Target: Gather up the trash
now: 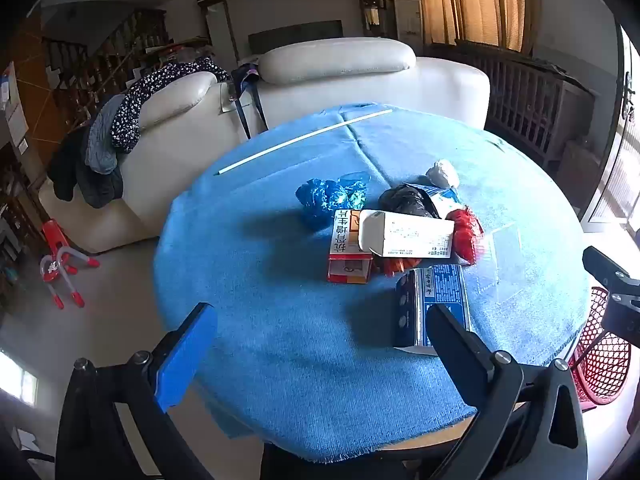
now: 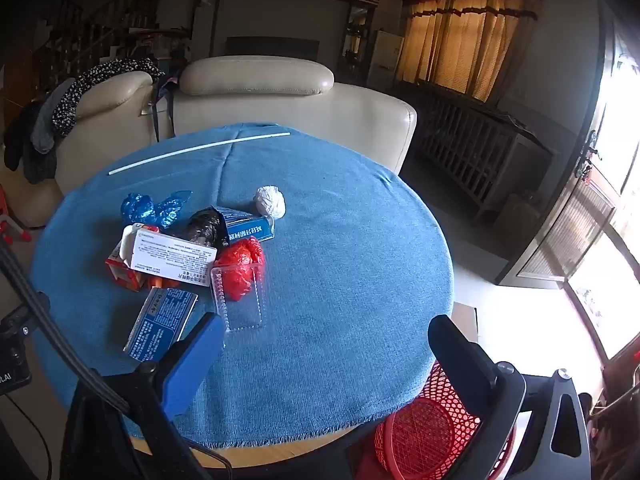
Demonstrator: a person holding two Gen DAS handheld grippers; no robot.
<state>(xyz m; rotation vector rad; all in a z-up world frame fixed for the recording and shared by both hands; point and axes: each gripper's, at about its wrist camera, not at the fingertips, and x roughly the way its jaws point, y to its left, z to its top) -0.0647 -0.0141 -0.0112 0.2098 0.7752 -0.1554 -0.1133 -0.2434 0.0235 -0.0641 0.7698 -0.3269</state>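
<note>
Both grippers wide open, nothing between the fingers, both angled down at the table. Left gripper point(image 1: 320, 332) hangs over the near edge of the blue cloth point(image 1: 280, 320); its right finger overlaps the near end of the blue box point(image 1: 434, 304) in the left wrist view, contact can't be told. Right gripper point(image 2: 326, 344) hangs over the near right part of the cloth, its left finger just beside the same blue box point(image 2: 162, 322) and the clear tray point(image 2: 240, 300), its right finger over the table edge above the red mesh basket point(image 2: 424, 436). Basket sits below the table rim at the near right, off the cloth; it also shows at the right edge of the left wrist view point(image 1: 604, 356). Trash is bunched in one pile mid-table, left of centre in the right wrist view: white box point(image 2: 172, 258) lying across the red-and-white box point(image 2: 124, 272), black bag point(image 2: 206, 226) behind it, second blue carton point(image 2: 250, 226) touching the bag, red bag point(image 2: 242, 266) partly in the far end of the clear tray, crumpled blue bag point(image 2: 154, 208) at the far left of the pile, white wad point(image 2: 270, 201) just apart at the far right. White stick point(image 2: 196, 150) lies alone across the far side of the cloth, well apart from the pile. Cream sofa point(image 2: 280, 116) stands behind the table, clothes point(image 1: 120, 132) draped on its left arm.
</note>
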